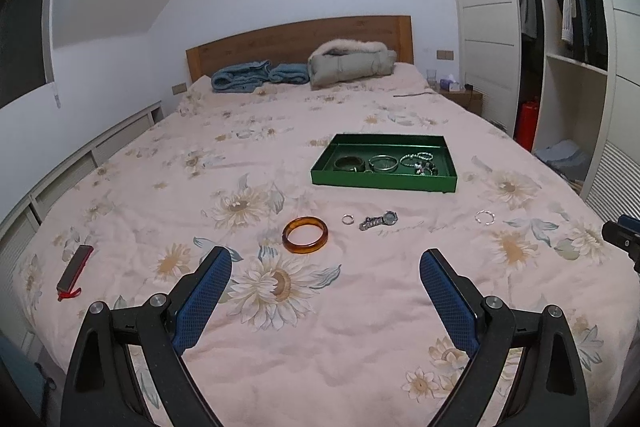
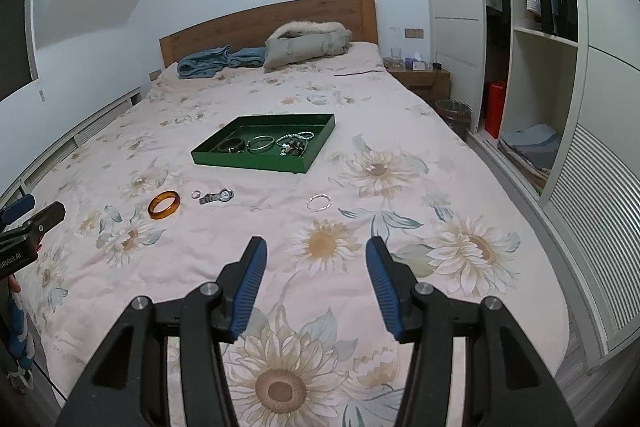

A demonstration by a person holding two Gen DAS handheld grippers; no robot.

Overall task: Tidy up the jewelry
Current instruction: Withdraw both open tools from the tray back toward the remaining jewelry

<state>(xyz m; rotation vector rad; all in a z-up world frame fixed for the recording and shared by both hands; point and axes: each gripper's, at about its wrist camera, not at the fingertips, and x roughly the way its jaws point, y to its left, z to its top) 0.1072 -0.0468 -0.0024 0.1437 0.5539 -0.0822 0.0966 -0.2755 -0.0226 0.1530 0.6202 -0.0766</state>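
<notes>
Jewelry lies scattered on the bed (image 1: 360, 307), toward its foot edge: an amber bangle (image 1: 305, 235), then a small ring (image 1: 347, 219), a wristwatch (image 1: 379, 220) and, well apart toward the wardrobe side, a silver bracelet (image 1: 485, 217). Beyond them, nearer the middle of the bed, sits a green tray (image 1: 380, 179) holding several bangles and beaded bracelets (their exact number is hard to tell). The left gripper (image 1: 325, 269) hangs above the quilt near the foot edge, jaws wide apart and holding nothing. The right gripper (image 2: 316, 253) hangs likewise, jaws apart and empty, the silver bracelet ahead of it.
</notes>
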